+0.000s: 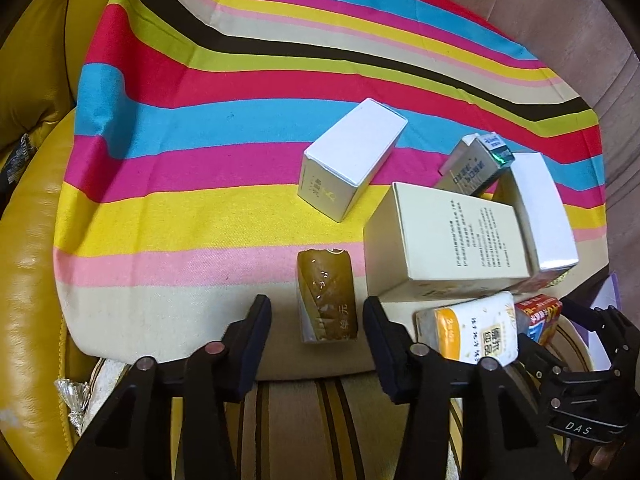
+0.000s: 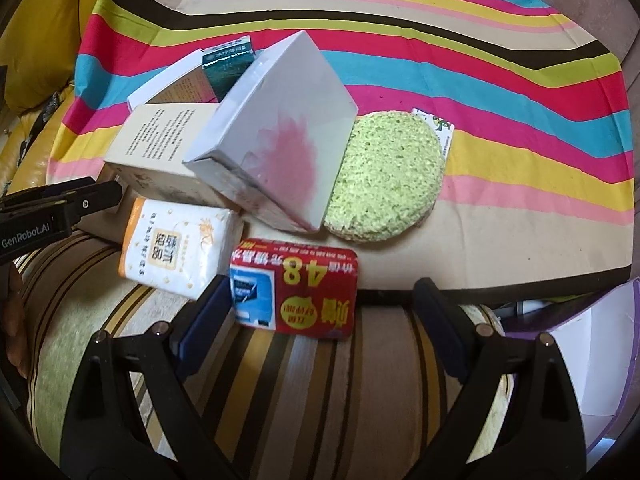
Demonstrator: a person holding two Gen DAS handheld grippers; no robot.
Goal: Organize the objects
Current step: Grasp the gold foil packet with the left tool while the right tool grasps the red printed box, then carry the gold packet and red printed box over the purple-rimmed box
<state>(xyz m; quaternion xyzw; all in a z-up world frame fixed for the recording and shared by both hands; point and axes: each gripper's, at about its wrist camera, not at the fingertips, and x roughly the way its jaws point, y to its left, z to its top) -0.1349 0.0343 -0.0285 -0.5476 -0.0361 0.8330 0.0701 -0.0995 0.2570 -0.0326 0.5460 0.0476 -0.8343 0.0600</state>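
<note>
Left claw (image 1: 316, 344) wide apart, straddling the brown packet (image 1: 326, 296) at the near edge of the striped cloth (image 1: 200, 128), pads not touching yet. My read: ease forward until the pads sit mid-length, square up, then squeeze; glossy wrap may slip. Right claw (image 2: 320, 312) also apart, red "48" pack (image 2: 296, 292) between its fingers, left pad just beside it, right one clear. Further out: tissue pack (image 2: 176, 248), then stacked cartons (image 2: 272, 152) leaning; avoid nudging them.

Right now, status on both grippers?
Left gripper open around brown packet. Right gripper open at red pack. Tissue pack crowds its left.
</note>
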